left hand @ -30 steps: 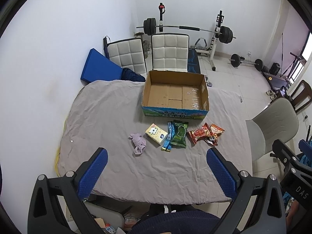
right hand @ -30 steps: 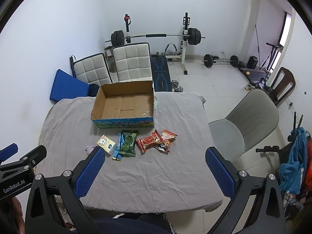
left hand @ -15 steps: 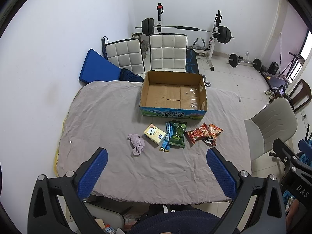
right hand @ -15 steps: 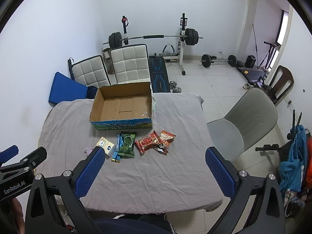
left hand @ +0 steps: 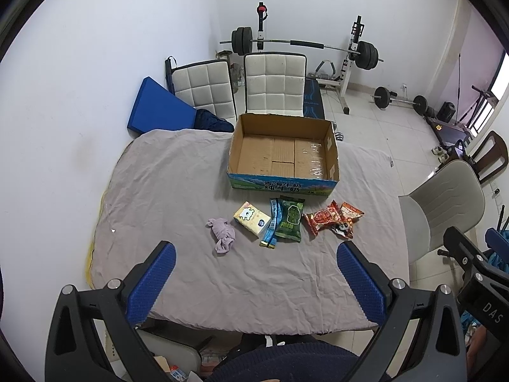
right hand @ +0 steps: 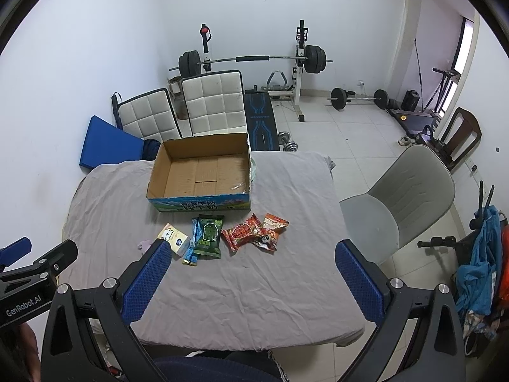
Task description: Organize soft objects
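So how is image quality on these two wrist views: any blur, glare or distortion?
Left wrist: sharp, evenly lit, strong fisheye bowing and dark corners; mild sheen on tape inside the cardboard box. Right wrist: equally sharp; bright window slightly blown out, left finger hides most of the purple cloth.

Tablecloth (left hand: 178,191): grey-mauve, creased. Cardboard box (left hand: 283,156): brown inside, near wall printed blue and green with white characters. Cloth (left hand: 222,234): pale lilac. Tissue pack (left hand: 251,221): cream-yellow with white cartoon figure. Sachet (left hand: 274,222): light blue. Green packet (left hand: 290,222): dark green. Snack packets (left hand: 332,221): red and orange. Finger pads (left hand: 152,281): blue, textured. Far chairs (left hand: 273,84): white quilted squares.
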Demonstrator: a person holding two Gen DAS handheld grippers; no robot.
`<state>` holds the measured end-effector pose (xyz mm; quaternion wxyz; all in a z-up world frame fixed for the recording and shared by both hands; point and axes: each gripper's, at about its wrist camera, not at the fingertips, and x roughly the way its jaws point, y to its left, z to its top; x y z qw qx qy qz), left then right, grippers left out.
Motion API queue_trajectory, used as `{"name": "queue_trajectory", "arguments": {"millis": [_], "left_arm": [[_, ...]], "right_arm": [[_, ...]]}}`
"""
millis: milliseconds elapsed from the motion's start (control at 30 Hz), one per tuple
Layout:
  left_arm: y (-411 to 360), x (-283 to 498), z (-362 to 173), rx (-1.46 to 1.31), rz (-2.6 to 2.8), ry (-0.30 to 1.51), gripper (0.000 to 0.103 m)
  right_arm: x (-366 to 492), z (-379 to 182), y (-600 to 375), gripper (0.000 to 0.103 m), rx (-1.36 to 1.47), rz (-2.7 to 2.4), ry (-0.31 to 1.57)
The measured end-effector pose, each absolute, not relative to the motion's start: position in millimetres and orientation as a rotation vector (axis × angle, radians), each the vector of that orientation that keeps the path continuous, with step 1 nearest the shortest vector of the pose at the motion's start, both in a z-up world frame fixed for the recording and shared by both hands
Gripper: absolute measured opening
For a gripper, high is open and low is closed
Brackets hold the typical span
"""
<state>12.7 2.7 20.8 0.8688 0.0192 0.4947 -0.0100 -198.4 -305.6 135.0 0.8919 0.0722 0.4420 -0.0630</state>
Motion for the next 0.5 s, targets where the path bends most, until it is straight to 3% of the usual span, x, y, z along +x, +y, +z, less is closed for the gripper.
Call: {"name": "queue_trajectory", "arguments": {"millis": [233, 500], "left_arm": [[8, 42, 1, 0.048, 0.013, 1.039, 0.103], [38, 116, -78, 0.022, 0.103, 1.123, 0.103]], "right_arm": [[-174, 121, -309, 0.103, 0.188, -0.114, 0.955], [-95, 27, -327, 0.103, 0.261, -0.089, 1.122]]}}
